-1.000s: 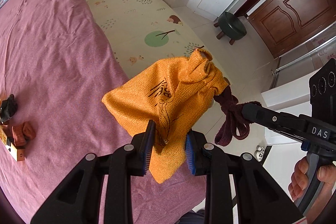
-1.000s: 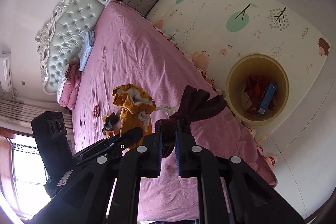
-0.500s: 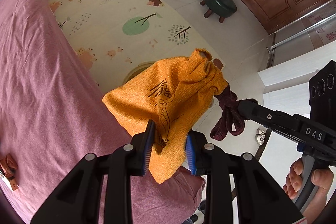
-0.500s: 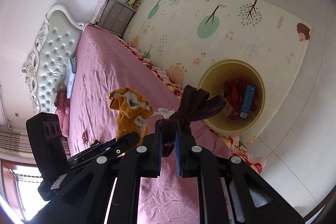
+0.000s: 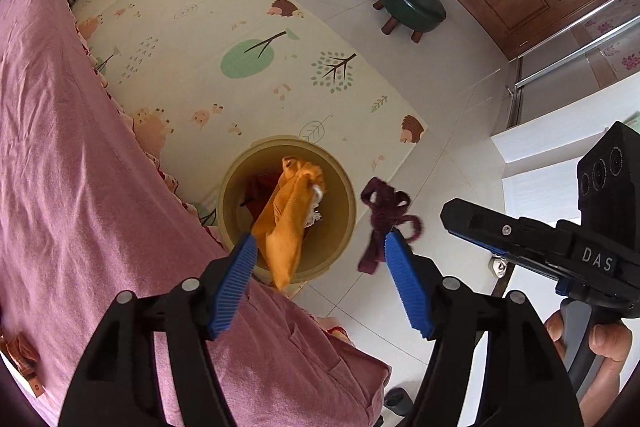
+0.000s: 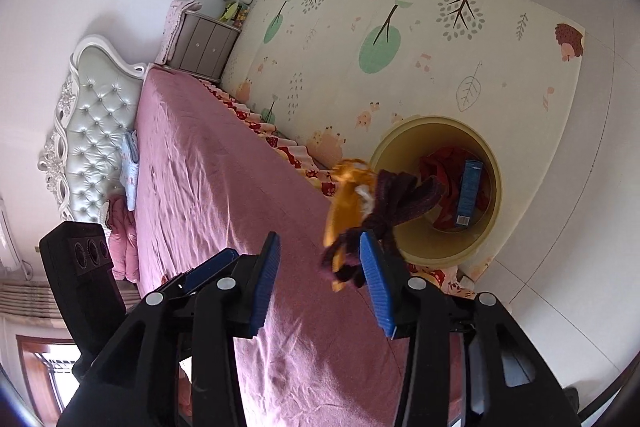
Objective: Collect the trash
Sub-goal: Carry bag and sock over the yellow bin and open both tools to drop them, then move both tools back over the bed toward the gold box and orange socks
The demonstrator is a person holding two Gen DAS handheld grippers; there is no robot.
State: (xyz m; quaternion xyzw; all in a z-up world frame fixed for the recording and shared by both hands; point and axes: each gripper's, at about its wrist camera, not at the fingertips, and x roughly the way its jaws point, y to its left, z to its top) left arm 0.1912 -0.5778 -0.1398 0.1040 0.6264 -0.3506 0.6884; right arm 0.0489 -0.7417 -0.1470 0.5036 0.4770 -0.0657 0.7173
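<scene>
Left wrist view first. Left gripper [image 5: 318,281] has its two blue pads spread wide, the jaws having just been opening, and grips nothing. One orange pouch [image 5: 290,215] hangs loose just ahead of the left pad, apart from both pads, its upper end over the mouth of the one yellow bin [image 5: 347,195] straight ahead of the tips. One maroon ribbon [image 5: 386,217] floats by the tip of the right pad; whether it touches that pad I cannot tell. Pink bedspread [image 5: 60,187] lies left of and under the fingers. Out to the right, the right gripper [image 5: 452,213] reaches in, held by one hand [image 5: 600,343]. One green stool [image 5: 412,5] stands far ahead by the door.

Right wrist view. Right gripper [image 6: 320,269] is released too, its jaws having just been opening to a moderate gap. The maroon ribbon [image 6: 400,203] sits against the tip of its right pad, unpinched, with the orange pouch [image 6: 348,199] just behind it. The yellow bin [image 6: 424,247] lies ahead and right of the tips, holding red scraps [image 6: 440,171] and one blue box [image 6: 468,193]. The left gripper [image 6: 208,269] shows low on the left over the pink bedspread [image 6: 200,167].
</scene>
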